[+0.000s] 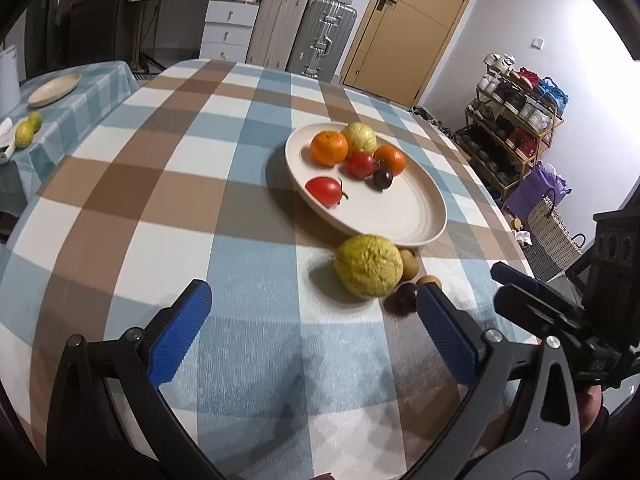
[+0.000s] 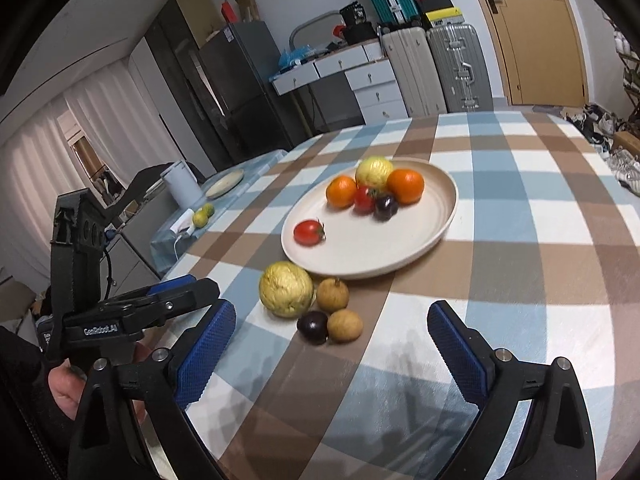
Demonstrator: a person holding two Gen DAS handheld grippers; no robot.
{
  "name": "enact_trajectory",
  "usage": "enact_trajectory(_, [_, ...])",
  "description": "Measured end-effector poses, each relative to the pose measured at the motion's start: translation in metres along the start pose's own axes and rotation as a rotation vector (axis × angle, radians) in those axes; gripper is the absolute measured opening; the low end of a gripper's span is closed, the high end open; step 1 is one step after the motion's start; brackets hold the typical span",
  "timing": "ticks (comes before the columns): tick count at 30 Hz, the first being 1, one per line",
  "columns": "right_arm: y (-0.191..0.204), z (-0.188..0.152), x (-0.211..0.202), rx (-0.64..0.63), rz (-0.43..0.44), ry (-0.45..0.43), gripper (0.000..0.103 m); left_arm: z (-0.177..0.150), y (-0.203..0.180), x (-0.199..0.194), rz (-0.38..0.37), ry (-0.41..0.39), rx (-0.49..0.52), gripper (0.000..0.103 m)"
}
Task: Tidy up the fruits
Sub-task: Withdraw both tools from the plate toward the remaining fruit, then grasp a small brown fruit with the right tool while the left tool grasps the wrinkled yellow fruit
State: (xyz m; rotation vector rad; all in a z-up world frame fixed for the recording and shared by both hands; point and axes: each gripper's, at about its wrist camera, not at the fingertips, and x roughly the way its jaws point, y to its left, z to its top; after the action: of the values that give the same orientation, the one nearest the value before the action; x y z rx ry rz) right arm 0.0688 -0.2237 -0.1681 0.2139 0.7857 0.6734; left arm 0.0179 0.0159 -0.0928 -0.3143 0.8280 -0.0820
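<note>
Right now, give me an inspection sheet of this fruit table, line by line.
Surface: checked tablecloth, flat.
Job's things: plate holds six fruits; big yellow fruit, two brown fruits and a dark plum lie off it.
Clutter: nothing seen on this table.
Grippers: left gripper and right gripper open, empty.
Cables: white cord at the side table.
Surroundings: suitcases, fridge, door, shoe rack.
</note>
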Motion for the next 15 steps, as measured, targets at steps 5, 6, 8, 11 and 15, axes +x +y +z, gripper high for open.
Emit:
enact_trajectory(5, [-0.004,-0.004,0.013,0.037,0.019,0.036,0.099,-0.001,0.001,0.006,-0.027,0.028,-0.021,0.102])
enact_trajectory(6, [-0.004,-0.004,0.014,0.042,0.023,0.04,0.098,-0.001,0.001,0.007,-0.033,0.032,-0.023,0.102])
enact_trajectory(8, [-0.006,-0.004,0.018,0.055,0.024,0.049,0.097,-0.002,0.0,0.009,-0.042,0.04,-0.027,0.102])
enact_trajectory(11, [-0.01,-0.003,0.025,0.09,-0.006,0.075,0.09,-0.003,0.0,0.012,-0.061,0.051,-0.031,0.102])
enact_trajectory(15, [-0.014,-0.004,0.033,0.109,-0.009,0.111,0.08,-0.006,0.0,0.018,-0.082,0.077,-0.046,0.102])
